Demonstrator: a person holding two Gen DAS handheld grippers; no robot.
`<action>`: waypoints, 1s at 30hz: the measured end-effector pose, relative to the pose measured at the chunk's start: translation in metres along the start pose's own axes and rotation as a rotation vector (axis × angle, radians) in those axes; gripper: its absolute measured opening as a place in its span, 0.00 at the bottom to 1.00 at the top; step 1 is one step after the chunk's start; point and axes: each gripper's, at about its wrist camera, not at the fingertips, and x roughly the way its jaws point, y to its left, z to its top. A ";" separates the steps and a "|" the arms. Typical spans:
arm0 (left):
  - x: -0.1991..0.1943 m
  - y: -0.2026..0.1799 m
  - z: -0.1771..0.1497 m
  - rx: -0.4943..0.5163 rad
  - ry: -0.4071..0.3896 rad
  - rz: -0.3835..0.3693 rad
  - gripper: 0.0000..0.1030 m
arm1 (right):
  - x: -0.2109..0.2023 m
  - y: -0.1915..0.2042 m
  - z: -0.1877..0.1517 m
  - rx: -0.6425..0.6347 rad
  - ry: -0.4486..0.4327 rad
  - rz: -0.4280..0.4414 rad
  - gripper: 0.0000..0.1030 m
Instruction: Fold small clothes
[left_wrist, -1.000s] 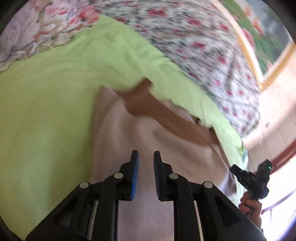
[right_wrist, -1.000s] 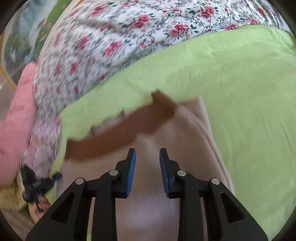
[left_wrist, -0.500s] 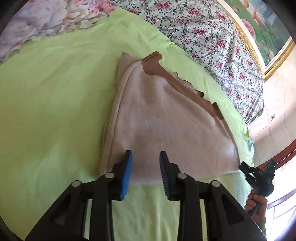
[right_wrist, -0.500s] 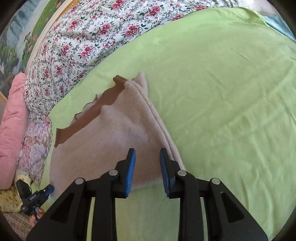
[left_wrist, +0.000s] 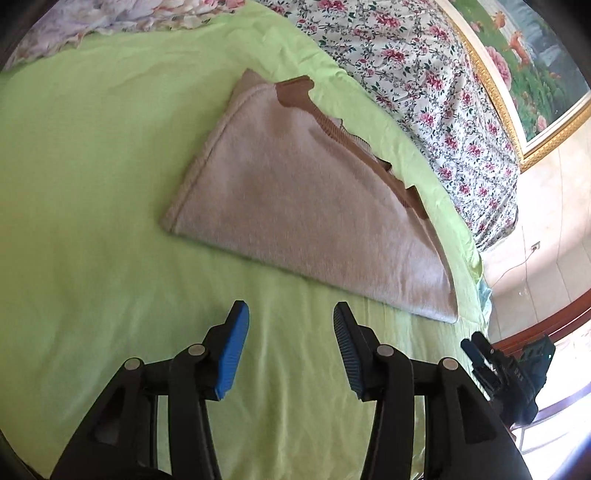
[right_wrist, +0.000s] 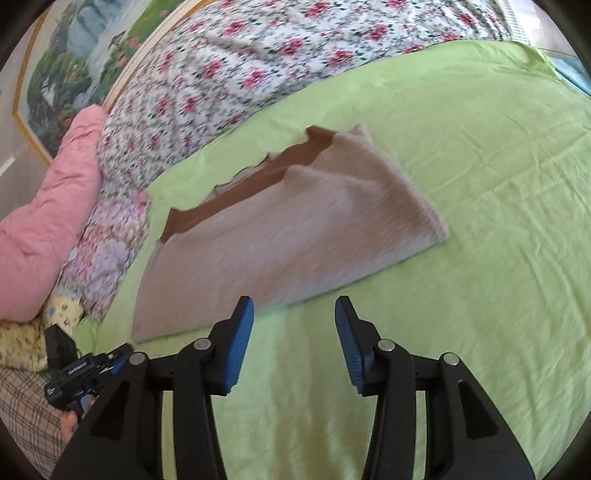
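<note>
Left wrist view: the left gripper (left_wrist: 291, 334) hangs with jaws spread and empty, above the green sheet (left_wrist: 92, 203); the garment (left_wrist: 306, 206) lies folded ahead. Right wrist view: the right gripper (right_wrist: 294, 328) is likewise released, near the garment's (right_wrist: 280, 240) edge; one fold looks done; next, I'd say, regrip an edge.

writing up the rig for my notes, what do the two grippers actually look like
Both match: the left gripper and right gripper have black plastic angular arms with triangular cutouts and silver pivot bolts. Each ends in jaws faced with ribbed blue pads. No cables or sleeves show. Seen from outside, the left gripper's body carries small white lettering, unreadable.
</note>
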 end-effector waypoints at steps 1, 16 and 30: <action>0.001 0.000 -0.002 -0.002 0.008 -0.005 0.47 | 0.000 0.001 -0.003 0.000 0.004 0.003 0.46; 0.022 -0.004 0.001 -0.118 -0.026 0.009 0.58 | -0.003 0.001 -0.029 0.020 0.037 0.021 0.50; 0.060 0.010 0.063 -0.242 -0.223 0.048 0.61 | -0.003 0.003 -0.022 0.019 0.032 0.053 0.50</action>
